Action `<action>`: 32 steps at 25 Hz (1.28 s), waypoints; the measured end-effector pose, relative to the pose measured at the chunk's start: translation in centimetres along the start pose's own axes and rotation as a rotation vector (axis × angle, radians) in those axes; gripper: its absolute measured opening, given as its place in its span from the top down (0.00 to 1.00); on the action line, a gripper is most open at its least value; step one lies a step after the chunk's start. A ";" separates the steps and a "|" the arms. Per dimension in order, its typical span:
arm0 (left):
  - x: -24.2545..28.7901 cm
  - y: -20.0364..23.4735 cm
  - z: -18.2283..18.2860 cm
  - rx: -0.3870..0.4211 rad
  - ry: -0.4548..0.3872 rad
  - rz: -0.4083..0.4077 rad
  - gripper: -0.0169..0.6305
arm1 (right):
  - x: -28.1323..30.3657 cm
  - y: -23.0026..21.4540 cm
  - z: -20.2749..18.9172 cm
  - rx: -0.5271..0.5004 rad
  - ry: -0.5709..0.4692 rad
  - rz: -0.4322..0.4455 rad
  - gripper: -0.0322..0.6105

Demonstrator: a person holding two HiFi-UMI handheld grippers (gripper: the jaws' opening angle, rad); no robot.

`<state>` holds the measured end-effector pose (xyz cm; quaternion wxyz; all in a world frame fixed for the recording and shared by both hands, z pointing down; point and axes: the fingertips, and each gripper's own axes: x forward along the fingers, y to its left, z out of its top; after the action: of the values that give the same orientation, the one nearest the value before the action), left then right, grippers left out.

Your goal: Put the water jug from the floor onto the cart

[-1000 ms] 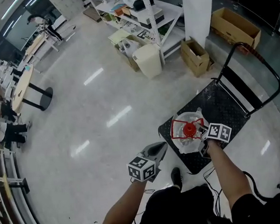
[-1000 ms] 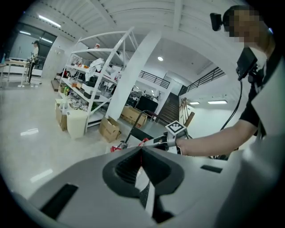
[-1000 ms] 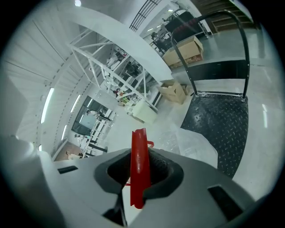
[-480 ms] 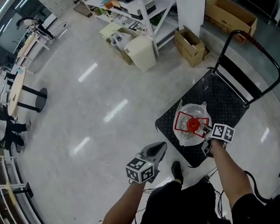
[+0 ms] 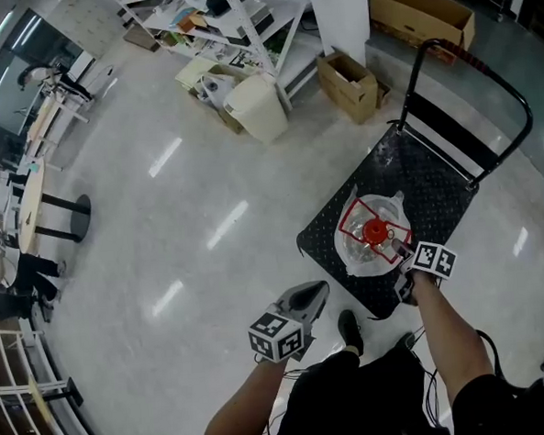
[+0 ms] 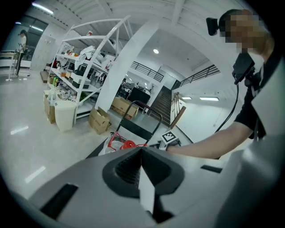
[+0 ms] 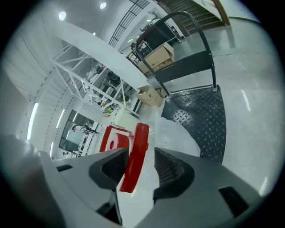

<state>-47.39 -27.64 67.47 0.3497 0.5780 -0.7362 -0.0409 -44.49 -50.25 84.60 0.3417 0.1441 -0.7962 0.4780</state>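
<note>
My right tool (image 5: 400, 251) has its jaws opening around the red plastic carry handle (image 7: 138, 139) of the clear plastic water jug (image 5: 354, 253). The handle stands between the pads with a gap on one side, so nothing is pinched. The jug, with its red cap (image 5: 374, 232), sits upright on the black diamond-plate cart (image 5: 428, 186), at the deck's end away from the black tube push bar (image 5: 471, 63) and close to the edge nearest me.

My left tool (image 5: 316, 294) is pressed together on nothing and hangs over the glossy pale floor (image 5: 198, 216), just off the cart's near corner.

The cubes on both tools carry black-and-white square patterns. Any print on the boxes is too small to read.

Beyond the cart's far corner stand a brown cardboard box (image 5: 347, 84), a cream plastic bin (image 5: 255, 110) and a white metal shelving rack (image 5: 242, 25). A larger open cardboard box (image 5: 420, 13) lies past the push bar.
</note>
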 end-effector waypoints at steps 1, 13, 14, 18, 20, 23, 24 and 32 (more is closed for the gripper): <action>0.0 -0.4 -0.1 0.006 0.001 0.000 0.97 | -0.4 -0.2 0.2 -0.017 -0.003 -0.003 0.69; 3.3 -8.2 4.2 0.079 -0.075 -0.091 0.97 | -15.3 -3.1 6.3 -0.126 -0.186 0.000 0.65; 3.8 -9.7 4.8 0.076 -0.088 -0.126 0.97 | -17.3 -3.0 6.8 -0.155 -0.202 0.012 0.65; 7.0 -17.8 8.3 0.139 -0.127 -0.303 0.97 | -26.5 -2.1 9.2 -0.331 -0.294 0.043 0.66; 8.3 -22.0 10.0 0.174 -0.128 -0.337 0.97 | -31.9 -2.0 10.6 -0.374 -0.378 0.049 0.66; 9.3 -28.7 11.9 0.216 -0.147 -0.411 0.97 | -39.7 -2.6 11.6 -0.395 -0.498 0.084 0.70; 9.5 -30.7 12.2 0.243 -0.154 -0.443 0.97 | -42.0 -3.1 11.7 -0.410 -0.531 0.072 0.75; 12.7 -43.2 9.9 0.320 -0.112 -0.580 0.97 | -54.9 -8.9 9.2 -0.469 -0.639 -0.096 0.95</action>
<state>-18.51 -56.39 45.93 0.1872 0.8079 -0.5561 -0.0543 -3.46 -67.96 50.22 0.1225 0.2409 -0.9422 0.1979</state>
